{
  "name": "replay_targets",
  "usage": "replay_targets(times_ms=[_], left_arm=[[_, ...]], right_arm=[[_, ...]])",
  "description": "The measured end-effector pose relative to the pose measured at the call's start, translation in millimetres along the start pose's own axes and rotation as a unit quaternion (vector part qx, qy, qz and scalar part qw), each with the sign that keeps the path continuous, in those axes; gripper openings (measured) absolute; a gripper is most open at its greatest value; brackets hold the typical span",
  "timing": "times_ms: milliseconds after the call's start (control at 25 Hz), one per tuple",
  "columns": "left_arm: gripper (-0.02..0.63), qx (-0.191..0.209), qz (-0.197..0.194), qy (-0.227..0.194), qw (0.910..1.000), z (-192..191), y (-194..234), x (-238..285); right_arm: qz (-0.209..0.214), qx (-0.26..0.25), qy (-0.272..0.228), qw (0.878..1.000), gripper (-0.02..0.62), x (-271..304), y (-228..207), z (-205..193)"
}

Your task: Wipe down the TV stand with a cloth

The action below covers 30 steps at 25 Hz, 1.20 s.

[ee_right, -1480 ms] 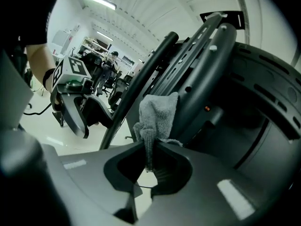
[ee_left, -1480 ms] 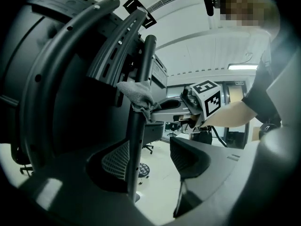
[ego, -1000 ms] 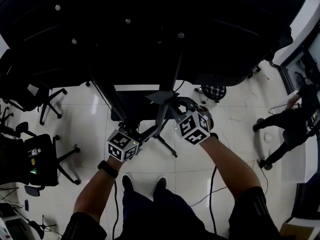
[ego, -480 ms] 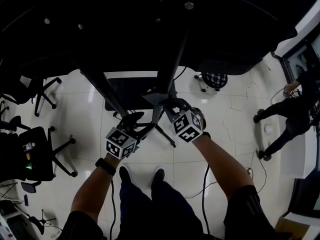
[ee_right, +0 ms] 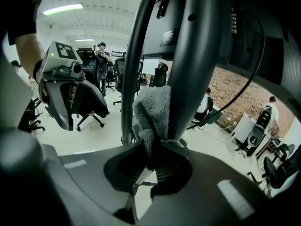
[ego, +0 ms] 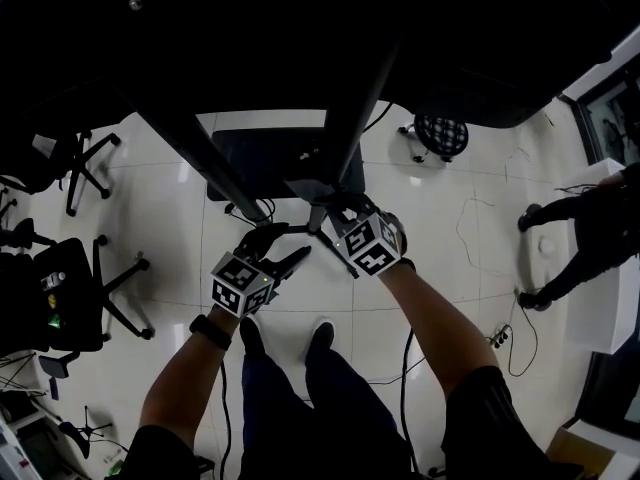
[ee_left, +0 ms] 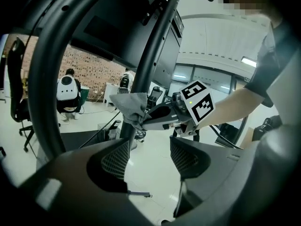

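Room: white tiled floor (ego: pixel 470 198) is spreading through an office, with black chairs (ego: pixel 85 168) standing left of the TV stand (ego: pixel 350 118) and a person (ego: pixel 590 228) standing well to its right.
Background: a brick wall (ee_left: pixel 89 69) is showing behind the stand in the left gripper view, with seated people (ee_left: pixel 66 91) in front of it.
TV stand: dark slanted poles are rising from the floor, and a dark screen (ee_left: pixel 117 27) is hanging above them.
Cloth: a grey cloth (ee_right: pixel 153 112) is bunching against the thick pole (ee_right: pixel 197 69) of the stand, low on it, touching its side.
Right gripper: the right gripper (ee_right: pixel 148 166) is pinching the cloth's lower fold, its jaws pressing together on the fabric and holding it against the pole.
Left gripper: the left gripper (ee_left: pixel 148 157) is hovering just left of that pole, its jaws standing spread with only floor showing between them, apart from the cloth.
Arms: both forearms are reaching toward the stand's lower part, the two grippers sitting near each other.
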State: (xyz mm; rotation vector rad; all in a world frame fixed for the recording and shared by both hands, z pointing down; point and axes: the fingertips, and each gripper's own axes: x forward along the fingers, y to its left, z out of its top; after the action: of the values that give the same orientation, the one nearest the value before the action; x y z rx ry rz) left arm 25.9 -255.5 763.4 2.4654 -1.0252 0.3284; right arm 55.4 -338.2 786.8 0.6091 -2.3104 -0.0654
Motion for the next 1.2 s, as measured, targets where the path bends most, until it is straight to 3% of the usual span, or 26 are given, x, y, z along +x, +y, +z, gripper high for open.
replay_targets(times_ms=[440, 1200], left_arm=[[0.293, -0.035, 0.008, 0.009, 0.9993, -60, 19, 19], [0.293, -0.071, 0.018, 0.009, 0.9972, -105, 30, 43]], right_arm=[[0.008, 0.014, 0.036, 0.999, 0.018, 60, 21, -66], [0.023, 0.022, 0.099, 0.995, 0.018, 116, 30, -144]])
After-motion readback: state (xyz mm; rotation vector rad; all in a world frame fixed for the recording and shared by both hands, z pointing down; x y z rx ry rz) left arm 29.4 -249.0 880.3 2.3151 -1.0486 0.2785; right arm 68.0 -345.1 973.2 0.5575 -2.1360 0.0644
